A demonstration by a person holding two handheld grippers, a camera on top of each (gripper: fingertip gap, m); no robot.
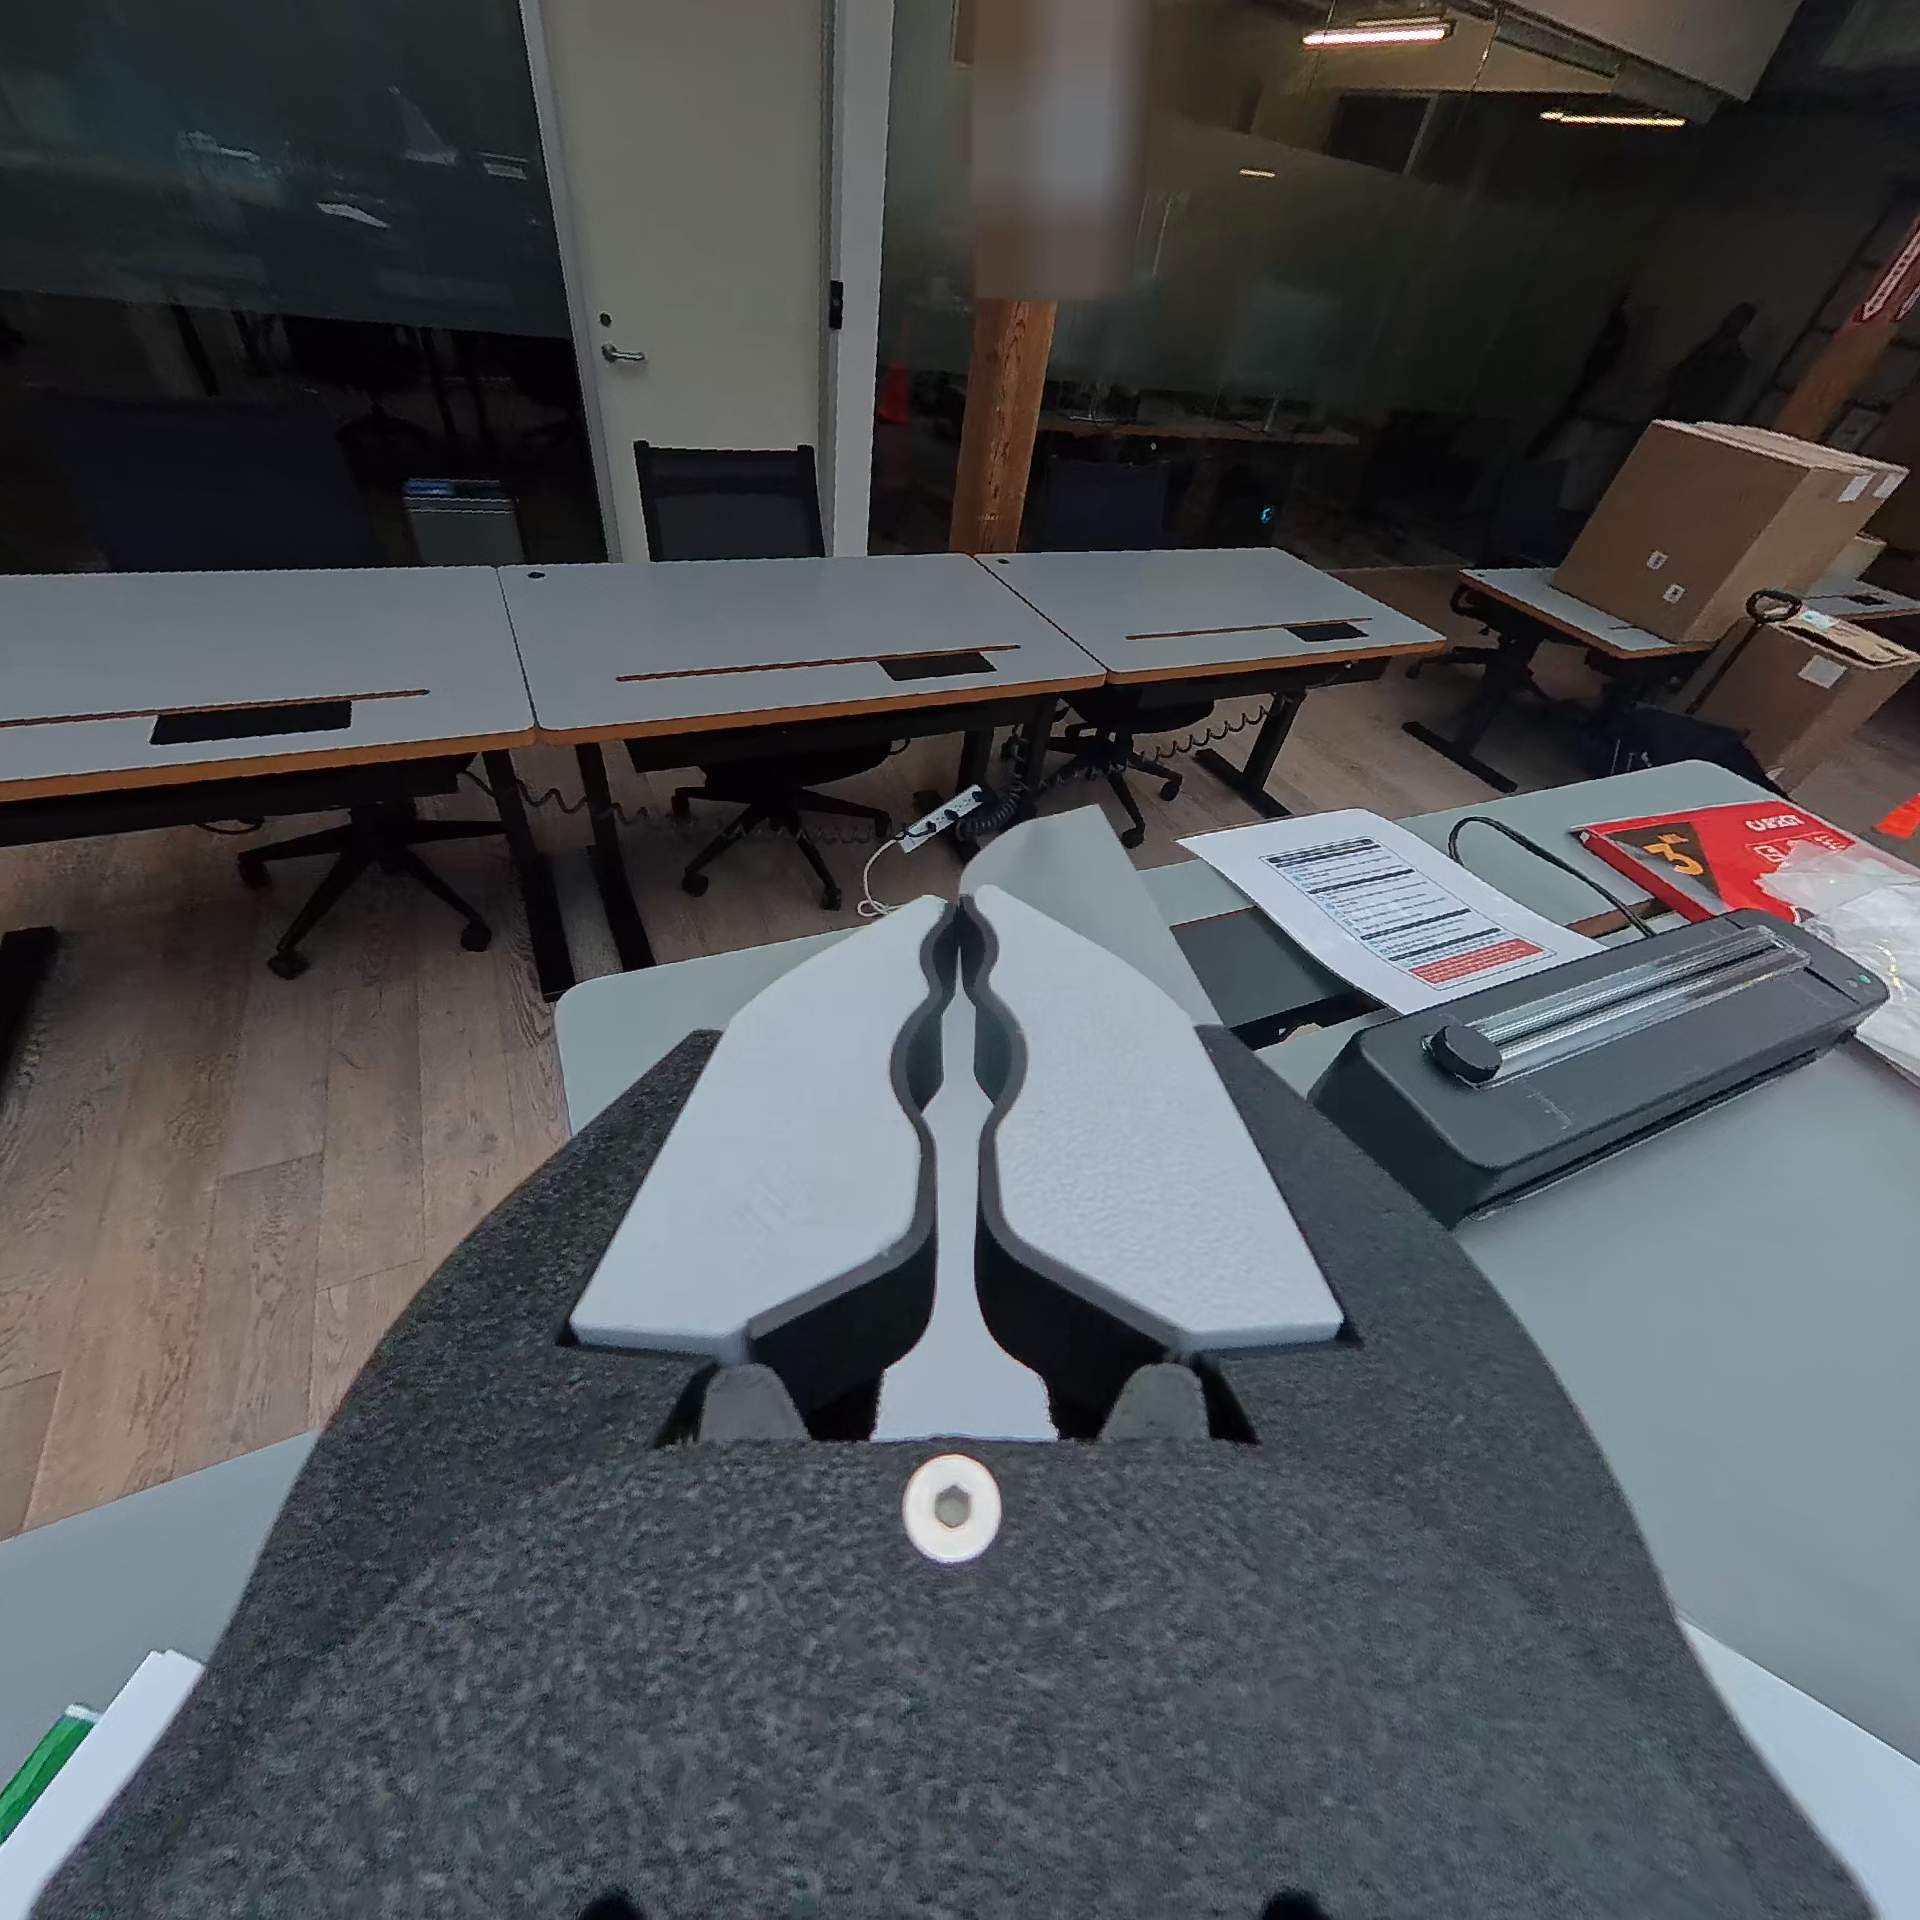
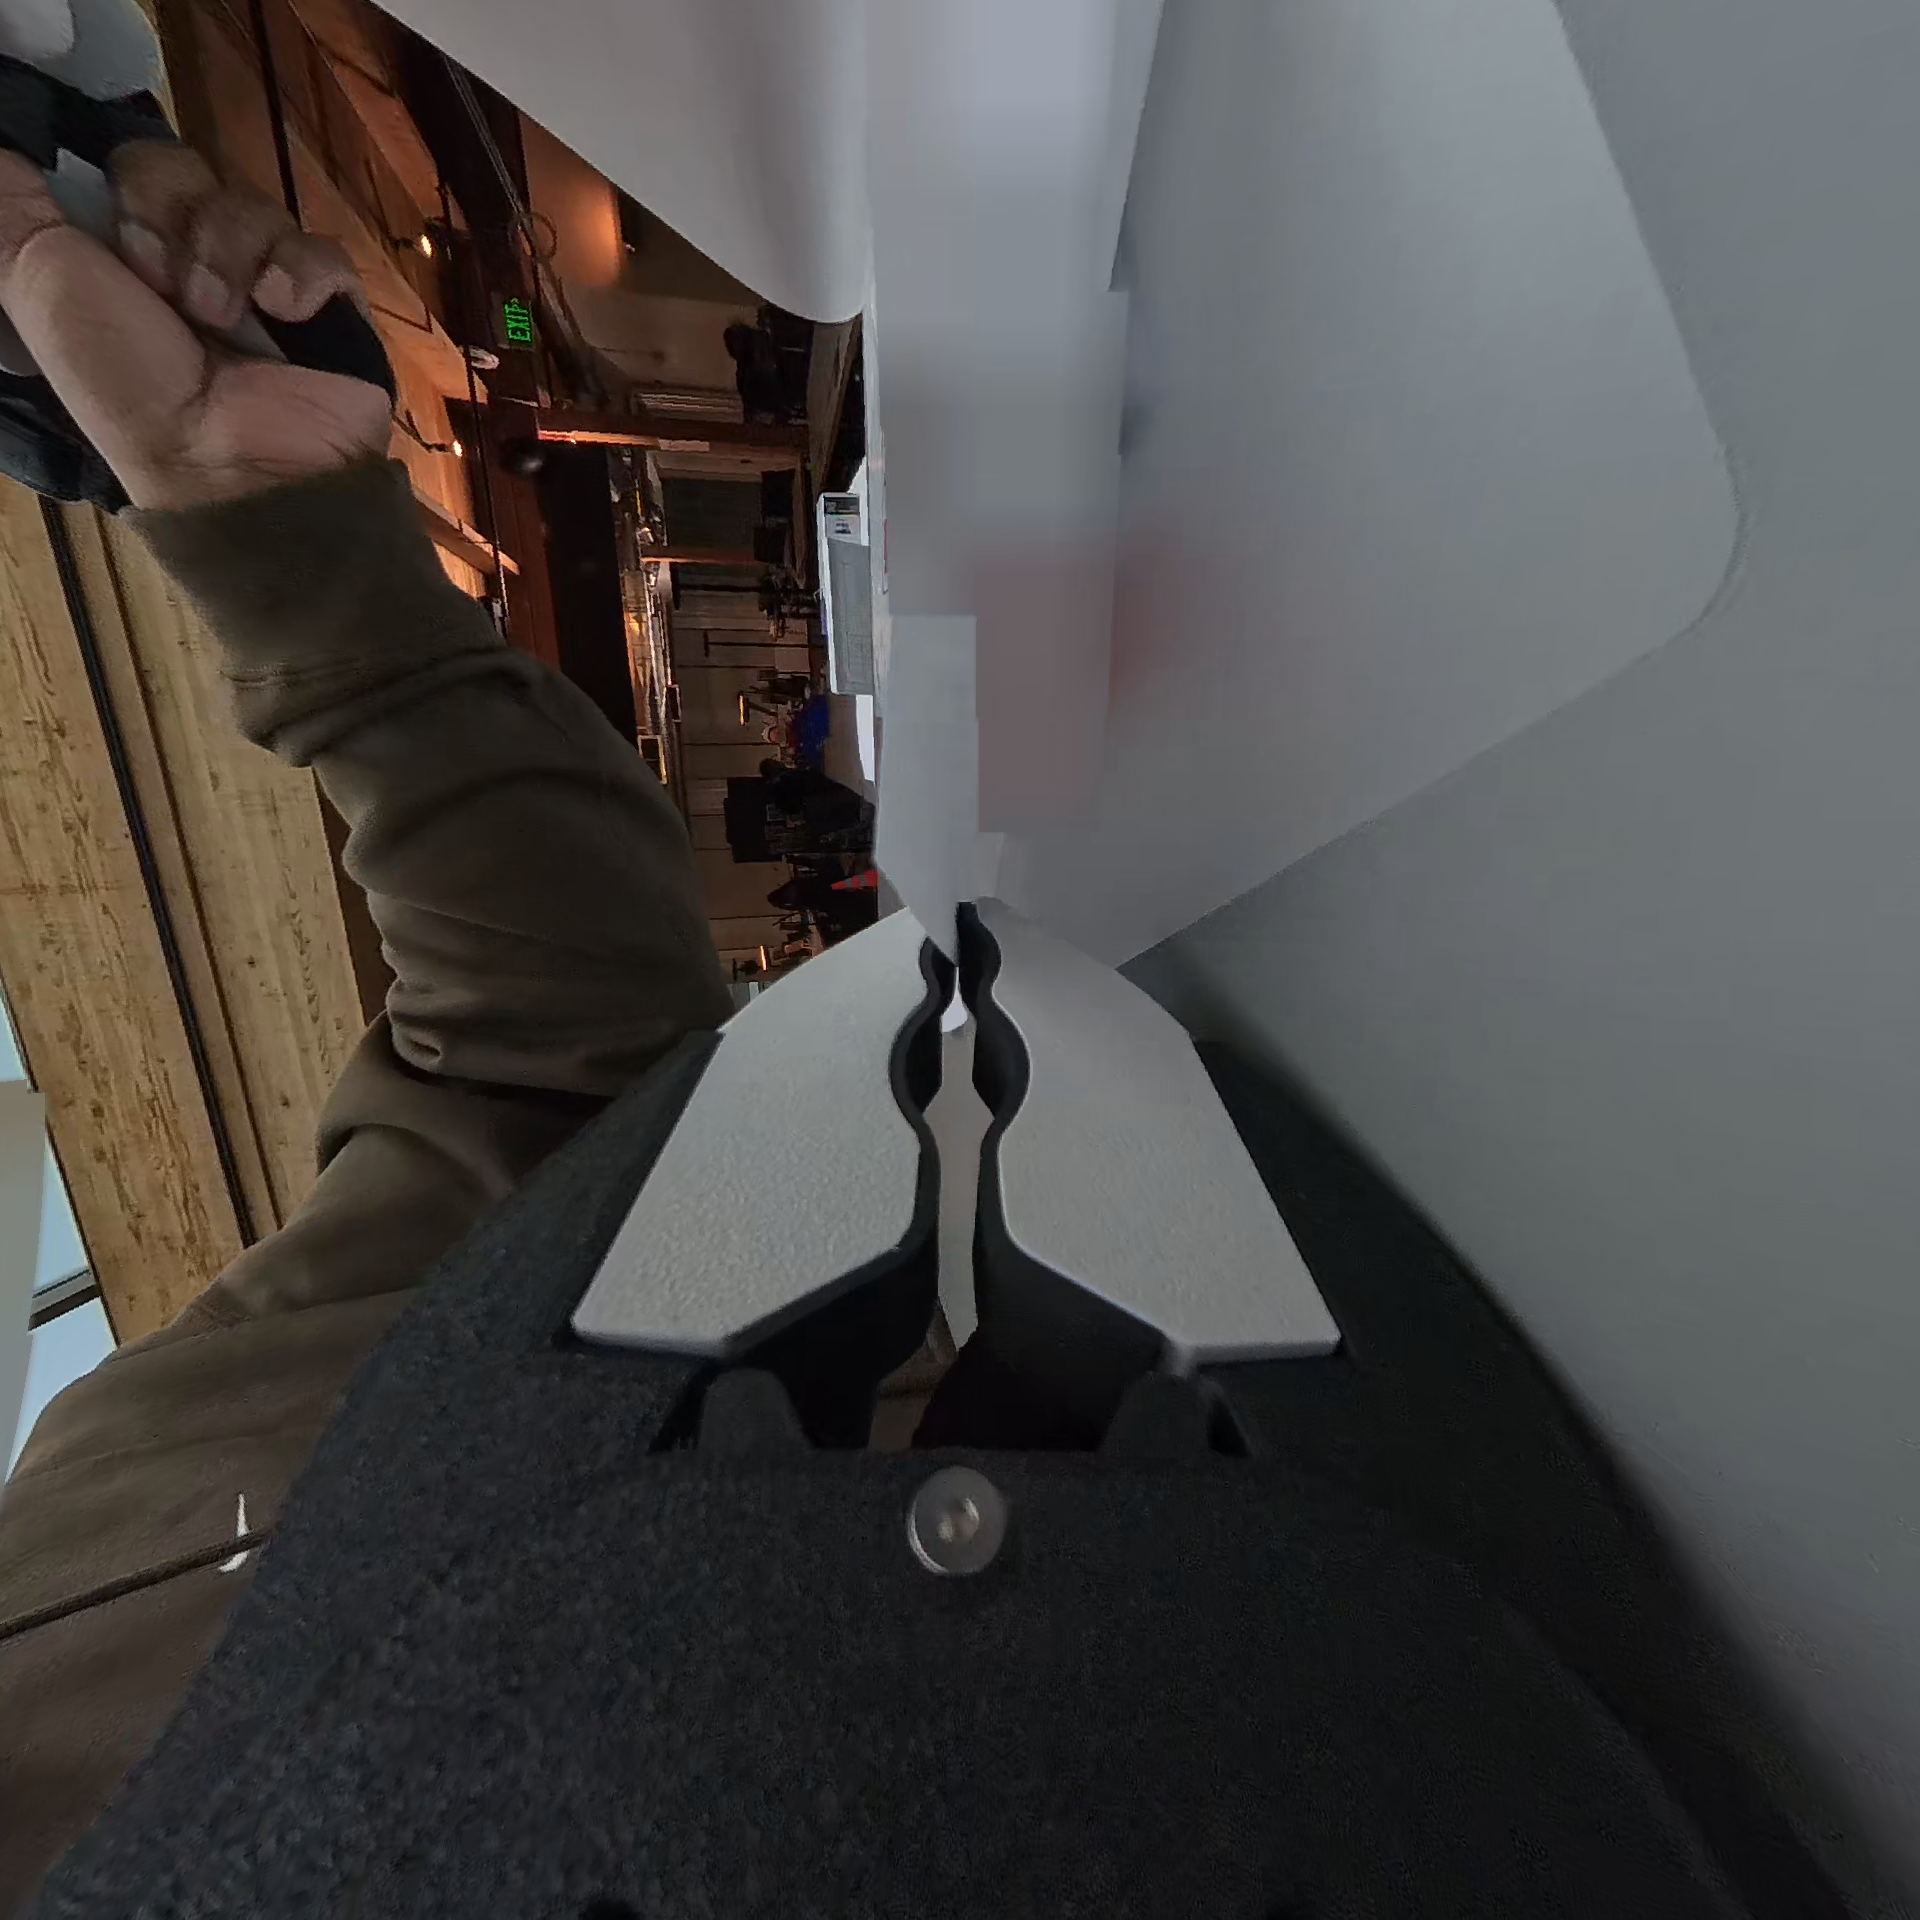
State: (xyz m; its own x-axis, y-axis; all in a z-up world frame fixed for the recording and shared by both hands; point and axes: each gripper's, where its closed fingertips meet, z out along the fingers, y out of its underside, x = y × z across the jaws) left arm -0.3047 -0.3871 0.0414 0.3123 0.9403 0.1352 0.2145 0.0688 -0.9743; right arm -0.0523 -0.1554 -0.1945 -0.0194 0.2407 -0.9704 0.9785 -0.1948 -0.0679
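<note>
My left gripper (image 1: 961,914) is shut on the edge of a pale grey sheet (image 1: 1060,883), which curls up and to the right from the fingertips, above the near edge of a grey table (image 1: 1714,1299). My right gripper (image 2: 961,920) is turned on its side and shut on a pale sheet with rounded corners (image 2: 1403,364). That sheet fans out from the tips and fills the upper middle and right of the right wrist view. A person's hand (image 2: 187,343) in a brown sleeve grips a black handle at the upper left there.
On the table to my left gripper's right lie a black laminator (image 1: 1600,1070), a printed page (image 1: 1382,914), a red packet (image 1: 1745,862) and clear plastic pouches (image 1: 1860,904). Grey desks (image 1: 790,644) with office chairs stand across the wooden floor. Cardboard boxes (image 1: 1704,520) stand far right.
</note>
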